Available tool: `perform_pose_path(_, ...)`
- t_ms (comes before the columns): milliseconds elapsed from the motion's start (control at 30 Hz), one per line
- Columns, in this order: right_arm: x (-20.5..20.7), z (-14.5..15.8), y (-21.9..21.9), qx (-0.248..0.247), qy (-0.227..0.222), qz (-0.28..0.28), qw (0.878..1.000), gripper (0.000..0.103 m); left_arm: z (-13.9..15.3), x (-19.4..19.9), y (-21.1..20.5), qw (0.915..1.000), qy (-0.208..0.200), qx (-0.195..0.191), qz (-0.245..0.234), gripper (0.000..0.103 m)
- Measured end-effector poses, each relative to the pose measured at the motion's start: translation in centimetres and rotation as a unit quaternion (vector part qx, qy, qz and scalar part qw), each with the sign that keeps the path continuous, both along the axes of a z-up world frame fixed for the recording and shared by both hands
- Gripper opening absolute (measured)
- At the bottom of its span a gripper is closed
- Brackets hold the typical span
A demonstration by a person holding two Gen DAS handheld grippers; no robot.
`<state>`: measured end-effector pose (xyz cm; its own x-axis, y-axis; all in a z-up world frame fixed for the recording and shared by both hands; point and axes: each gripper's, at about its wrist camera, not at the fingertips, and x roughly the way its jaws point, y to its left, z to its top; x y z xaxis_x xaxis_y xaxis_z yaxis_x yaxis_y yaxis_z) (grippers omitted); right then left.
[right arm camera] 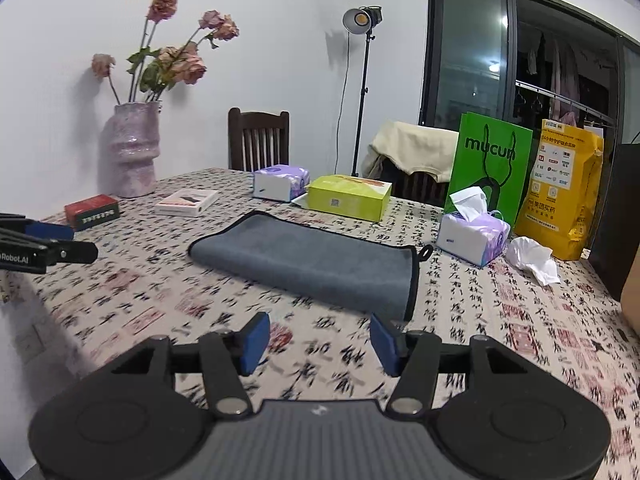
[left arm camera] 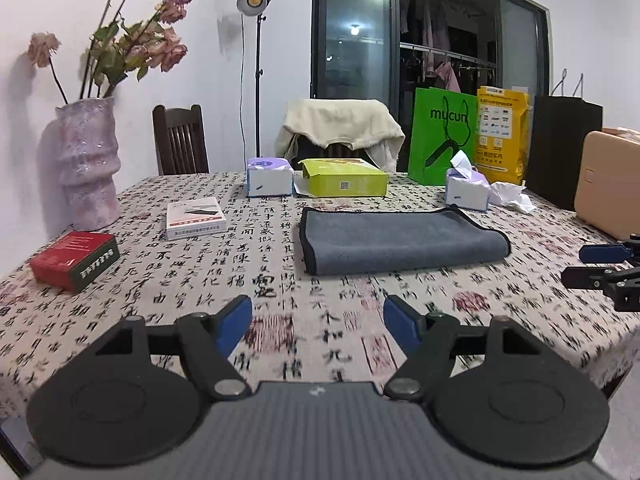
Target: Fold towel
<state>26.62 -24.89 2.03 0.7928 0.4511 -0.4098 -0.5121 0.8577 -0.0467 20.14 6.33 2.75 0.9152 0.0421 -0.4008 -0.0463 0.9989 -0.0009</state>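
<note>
One grey towel [left arm camera: 404, 238] lies folded flat mid-table on the calligraphy tablecloth [left arm camera: 192, 280], ahead of both tongs and touching neither. The left gripper [left arm camera: 317, 326] and the right gripper [right arm camera: 320, 342] each hover spread wide, holding nothing. Behind the towel, toward the far edge, sit two tissue packs [left arm camera: 269, 176] and one lime-green box [left arm camera: 346, 178]; toward the left edge, one red box [left arm camera: 74, 260].

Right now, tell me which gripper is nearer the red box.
Left. The left gripper hovers just right of the red box; the right gripper is beyond the towel's far end.
</note>
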Motion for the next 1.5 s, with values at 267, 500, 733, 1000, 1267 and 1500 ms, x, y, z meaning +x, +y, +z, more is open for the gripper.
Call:
perform_pose_path(267, -4.6, -0.1, -0.1, 0.003, -0.019, 0.008, 1.000, 0.060, 0.2, -4.7, -0.7, 0.9997, -0.024, 0.005, -0.006, 0.077)
perform_pose_path(500, -7.5, 0.8, -0.5, 0.014, -0.042, 0.005, 0.999, 0.060, 0.7, -7.0, -0.7, 0.9991, -0.043, 0.002, -0.003, 0.080)
perform_pose_path(733, -9.5, 1.4, -0.4, 0.022, -0.062, 0.008, 0.998, 0.061, 0.8, -8.3, -1.2, 0.9986, -0.052, 0.005, -0.009, 0.082)
perform_pose_path(1000, -10.4, 1.9, -0.4, 0.031, -0.077, 0.008, 0.997, 0.070, 0.7, -9.4, -2.0, 0.9983, -0.056, 0.007, -0.009, 0.087)
perform_pose_path(1267, -12.4, 1.2, -2.0, 0.046, -0.104, -0.008, 0.993, 0.097, -0.2, -10.9, -3.0, 0.9975, -0.068, 0.005, -0.018, 0.100)
perform_pose_path(1500, -14.0, 0.4, -2.5, 0.043, -0.109, 0.003, 0.993, 0.103, -0.6, -12.7, -3.6, 0.9963, -0.082, 0.001, -0.026, 0.103)
